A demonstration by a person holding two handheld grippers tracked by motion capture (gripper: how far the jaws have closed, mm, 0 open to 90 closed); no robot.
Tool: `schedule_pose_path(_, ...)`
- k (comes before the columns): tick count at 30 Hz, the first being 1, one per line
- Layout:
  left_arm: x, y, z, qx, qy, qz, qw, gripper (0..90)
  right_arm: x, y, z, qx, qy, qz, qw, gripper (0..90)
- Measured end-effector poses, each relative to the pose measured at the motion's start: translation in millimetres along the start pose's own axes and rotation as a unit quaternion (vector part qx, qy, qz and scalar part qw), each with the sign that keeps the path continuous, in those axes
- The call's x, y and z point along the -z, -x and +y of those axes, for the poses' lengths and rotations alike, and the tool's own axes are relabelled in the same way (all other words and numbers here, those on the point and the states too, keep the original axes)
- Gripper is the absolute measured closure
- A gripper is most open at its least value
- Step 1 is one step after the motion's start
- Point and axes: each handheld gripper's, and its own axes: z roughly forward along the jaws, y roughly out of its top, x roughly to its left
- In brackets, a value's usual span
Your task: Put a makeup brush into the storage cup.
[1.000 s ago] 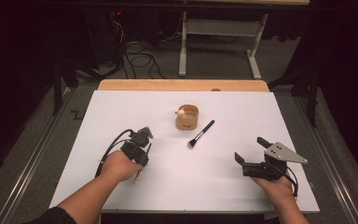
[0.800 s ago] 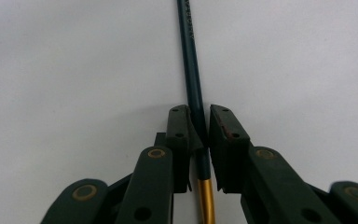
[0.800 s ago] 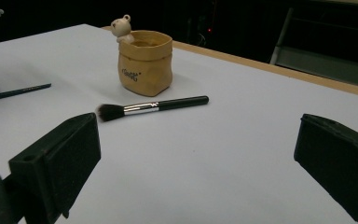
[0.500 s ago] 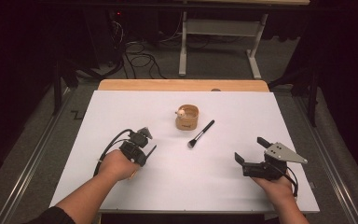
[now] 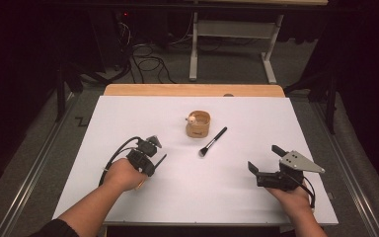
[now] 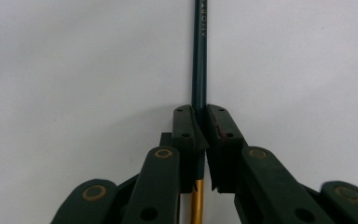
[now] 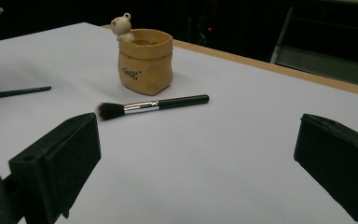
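Slim dark-teal pencil (image 6: pixel 199 56) with gold lower section, pinched by left gripper (image 6: pixel 199 122) at the table's (image 5: pixel 128 113) 8 o'clock; its printed lettering is probably unreadable, tip cropped. Right gripper (image 7: pixel 196 154) spread, empty.

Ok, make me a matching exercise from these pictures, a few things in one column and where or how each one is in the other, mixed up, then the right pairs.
Things:
1. pencil
2. makeup brush
3. bear pot
4. right gripper

States:
A. lies loose on the white table, bristles toward the person
B. jaws wide open, nothing between them
C. clamped in the left gripper
D. stands upright beside the brush handle

Pairs: 1-C, 2-A, 3-D, 4-B
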Motion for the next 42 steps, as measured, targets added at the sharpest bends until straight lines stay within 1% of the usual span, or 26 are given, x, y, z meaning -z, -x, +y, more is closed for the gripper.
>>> schedule_pose_path(6,0.0,1.4,-1.4,-0.011,0.005,0.004,0.9999,83.0,-0.2,-0.2,0.0,-0.001,0.001,0.002,1.0,1.2)
schedule_pose_path(9,0.0,0.9,-1.6,-0.01,0.007,0.002,0.9999,83.1,0.1,-0.2,0.0,-0.001,0.001,0.002,1.0,1.2)
schedule_pose_path(12,0.2,-1.7,-2.2,-0.003,0.01,-0.007,0.9999,83.1,0.1,0.2,-0.1,-0.002,0.0,0.002,1.0,1.2)
schedule_pose_path(16,0.9,-1.9,-2.1,-0.006,0.012,-0.008,0.9999,83.1,0.0,-0.1,-0.3,-0.005,-0.002,0.001,1.0,1.2)
schedule_pose_path(20,4.4,-1.9,-1.6,0.0,0.02,-0.023,0.9995,83.2,-0.7,0.2,-0.6,-0.003,-0.001,0.002,1.0,1.2)
schedule_pose_path(23,7.7,-2.6,-2.1,-0.002,0.023,-0.023,0.9995,83.1,-1.1,0.4,-0.9,-0.004,-0.001,0.003,1.0,1.2)
schedule_pose_path(26,11.5,-3.2,-3.4,0.001,0.027,-0.025,0.9993,83.1,-1.1,0.5,-0.9,-0.004,-0.001,0.002,1.0,1.2)
schedule_pose_path(28,14.4,-4.2,-3.9,-0.004,0.029,-0.026,0.9992,83.1,-0.8,0.6,-1.0,-0.005,-0.001,0.002,1.0,1.2)
schedule_pose_path(29,16.2,-4.3,-4.0,-0.001,0.031,-0.028,0.9991,83.1,-0.8,0.6,-1.0,-0.005,-0.001,0.002,1.0,1.2)
schedule_pose_path(30,21.1,-5.9,-3.7,-0.005,0.035,-0.026,0.999,83.1,-0.8,0.6,-1.1,-0.005,-0.001,0.003,1.0,1.2)
schedule_pose_path(31,21.1,-5.9,-3.7,-0.005,0.035,-0.026,0.999,83.1,-0.8,0.6,-1.1,-0.005,-0.001,0.003,1.0,1.2)
schedule_pose_path(32,23.6,-6.3,-3.7,0.0,0.041,-0.029,0.9988,83.1,-0.8,0.8,-1.2,-0.005,-0.001,0.003,1.0,1.2)
schedule_pose_path(33,26.3,-7.9,-3.7,-0.005,0.041,-0.029,0.9987,83.1,-0.6,1.0,-1.3,-0.006,-0.002,0.002,1.0,1.2)
schedule_pose_path(36,33.7,-9.5,-4.3,-0.008,0.045,-0.03,0.9985,83.1,-0.2,1.0,-1.4,-0.01,-0.003,0.001,0.9999,1.2)
schedule_pose_path(37,36.6,-10.7,-4.3,-0.013,0.042,-0.029,0.9986,83.1,-0.2,1.2,-1.4,-0.01,-0.002,0.0,1.0,1.2)
schedule_pose_path(38,38.8,-10.7,-4.6,-0.01,0.046,-0.031,0.9984,83.1,-0.4,1.2,-1.5,-0.009,-0.002,0.001,1.0,1.2)
schedule_pose_path(39,41.0,-11.7,-4.7,-0.013,0.045,-0.03,0.9985,83.1,-0.5,1.1,-1.5,-0.009,-0.003,0.0,1.0,1.2)
schedule_pose_path(42,48.5,-12.7,-5.2,-0.013,0.046,-0.028,0.9985,83.1,-0.7,0.3,-1.6,-0.011,-0.005,0.0,0.9999,1.2)
